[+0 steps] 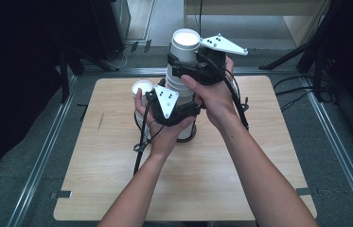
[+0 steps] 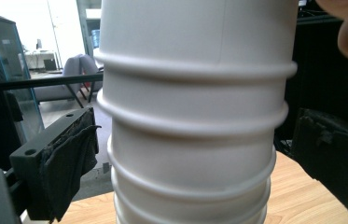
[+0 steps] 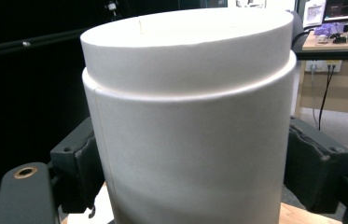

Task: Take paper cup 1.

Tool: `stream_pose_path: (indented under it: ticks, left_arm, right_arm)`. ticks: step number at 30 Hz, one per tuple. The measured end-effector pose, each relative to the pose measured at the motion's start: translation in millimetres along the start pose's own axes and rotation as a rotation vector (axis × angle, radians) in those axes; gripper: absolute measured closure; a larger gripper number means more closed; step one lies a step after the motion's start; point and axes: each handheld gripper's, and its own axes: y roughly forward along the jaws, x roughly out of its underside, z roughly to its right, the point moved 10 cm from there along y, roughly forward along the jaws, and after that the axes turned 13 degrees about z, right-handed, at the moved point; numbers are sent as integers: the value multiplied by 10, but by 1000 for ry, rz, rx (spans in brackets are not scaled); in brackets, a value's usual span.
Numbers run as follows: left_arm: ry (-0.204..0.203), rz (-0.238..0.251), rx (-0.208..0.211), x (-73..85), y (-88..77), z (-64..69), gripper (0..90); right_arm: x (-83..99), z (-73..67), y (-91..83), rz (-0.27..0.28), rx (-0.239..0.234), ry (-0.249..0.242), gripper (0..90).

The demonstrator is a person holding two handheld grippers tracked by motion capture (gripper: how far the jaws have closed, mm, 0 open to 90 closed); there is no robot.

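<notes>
Gripper work first, from the high view: my right gripper (image 1: 183,66) is clamped on the top cup of the stack of white paper cups (image 1: 181,80), which stands upside down near the middle of the wooden surface (image 1: 117,179), a little to the far side. I hold it high so the tower stays steady. My left gripper (image 1: 176,111) sits lower and nearer, its jaws around the lower part of the stack. A single cup (image 1: 142,88) stands just left of the stack, partly behind my left hand (image 1: 157,130) — probably one already taken off or waiting to go on, I judge.

In the left gripper view, the ringed rims of the nested stack (image 2: 192,116) rise between my jaws. The pads (image 2: 71,163) stand clear of the paper on both sides, so the left gripper (image 2: 190,186) is apart and holds nothing — placed there, I think, to take hold lower down while the right one lifts.

In the right gripper view, the top cup (image 3: 190,130) sits bottom-up between the pads (image 3: 314,168), which press on its wall from both sides. That squeeze is what keeps it mine; the right gripper (image 3: 195,177) grips just below the raised base rim, where the wall is stiffest.
</notes>
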Motion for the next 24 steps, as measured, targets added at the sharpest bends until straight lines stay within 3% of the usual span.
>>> stream_pose_path:
  ticks: [5,15,16,24]
  left_arm:
    - [20,-5,10,-12,30,1,0]
    - [-30,-11,83,-6,64,-49,1]
    - [-30,-11,83,-6,64,-49,36]
    - [-40,-22,98,21,64,-46,46]
  right_arm:
    - [10,4,2,-9,-3,-6,174]
    - [22,-5,-29,-38,-48,-11,175]
    - [25,-5,-27,-38,-47,-12,174]
    - [80,-1,-25,-60,-59,-24,153]
